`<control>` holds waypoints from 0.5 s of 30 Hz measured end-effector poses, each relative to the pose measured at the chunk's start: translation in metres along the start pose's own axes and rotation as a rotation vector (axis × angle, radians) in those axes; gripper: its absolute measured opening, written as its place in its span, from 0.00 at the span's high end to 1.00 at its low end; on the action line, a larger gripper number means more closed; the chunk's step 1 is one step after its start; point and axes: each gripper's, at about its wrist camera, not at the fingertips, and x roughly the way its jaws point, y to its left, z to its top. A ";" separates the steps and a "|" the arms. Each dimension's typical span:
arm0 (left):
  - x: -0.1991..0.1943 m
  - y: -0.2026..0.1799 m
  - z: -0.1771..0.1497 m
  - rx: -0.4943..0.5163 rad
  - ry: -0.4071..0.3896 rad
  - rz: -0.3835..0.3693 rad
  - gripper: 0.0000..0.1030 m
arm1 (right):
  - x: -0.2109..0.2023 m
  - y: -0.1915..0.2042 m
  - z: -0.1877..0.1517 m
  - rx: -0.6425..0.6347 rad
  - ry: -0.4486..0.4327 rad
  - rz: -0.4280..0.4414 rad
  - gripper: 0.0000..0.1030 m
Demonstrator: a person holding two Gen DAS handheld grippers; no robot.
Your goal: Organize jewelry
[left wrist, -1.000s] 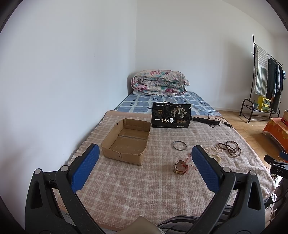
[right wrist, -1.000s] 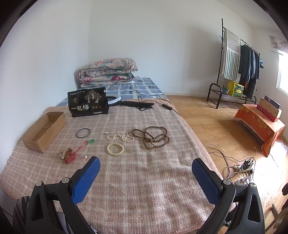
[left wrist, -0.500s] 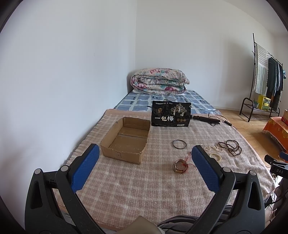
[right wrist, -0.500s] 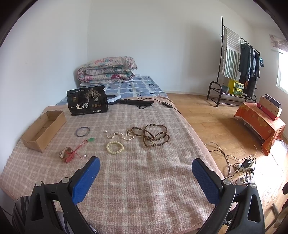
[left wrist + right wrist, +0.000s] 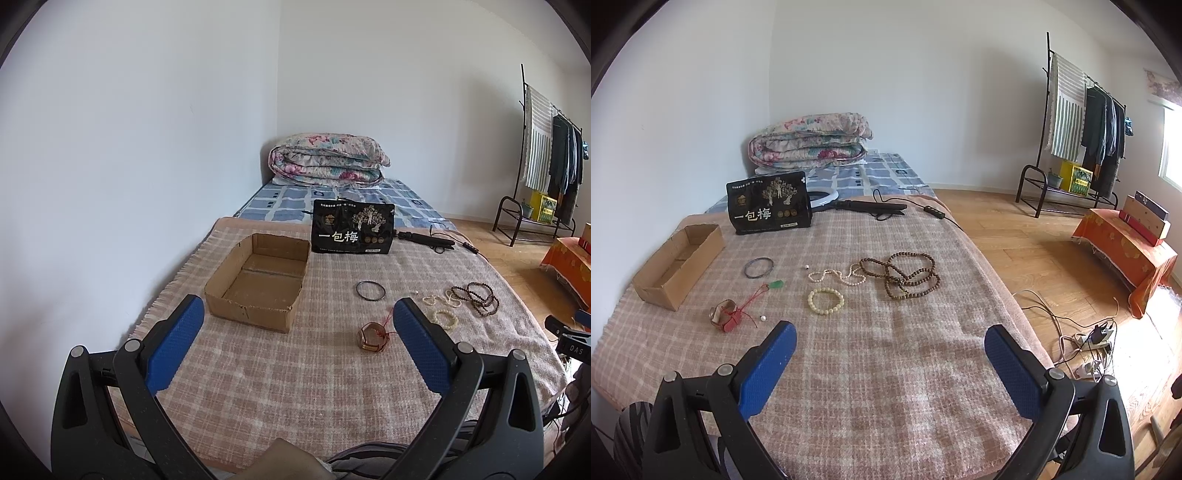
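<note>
Progress: none visible so far. Cardboard box sits with nothing in it on the plaid blanket that covers the near part of the bed, toward the wall side. All jewelry lies loose on the blanket, well apart from the box: dark bangle, white pearl strand, cream bead bracelet, long brown bead necklace, a green pendant on red cord, and a red-corded bracelet bundle with a loose pearl just beside it. Another small bead rests near the strand.

Left tongs stand wide apart, holding nothing, above the blanket's near edge. Right tongs likewise spread and empty. Judged: every piece remains to be moved into the box.

Surroundings: black snack pouch upright behind the box, ring light and cable, folded quilt at the bed's far end, clothes rack. Nothing blocks the path to the box; cords and strands look prone to tangling.
</note>
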 end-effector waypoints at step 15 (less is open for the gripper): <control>0.040 -0.001 -0.005 0.025 0.068 -0.011 0.00 | 0.030 -0.001 0.000 -0.031 0.022 0.010 0.00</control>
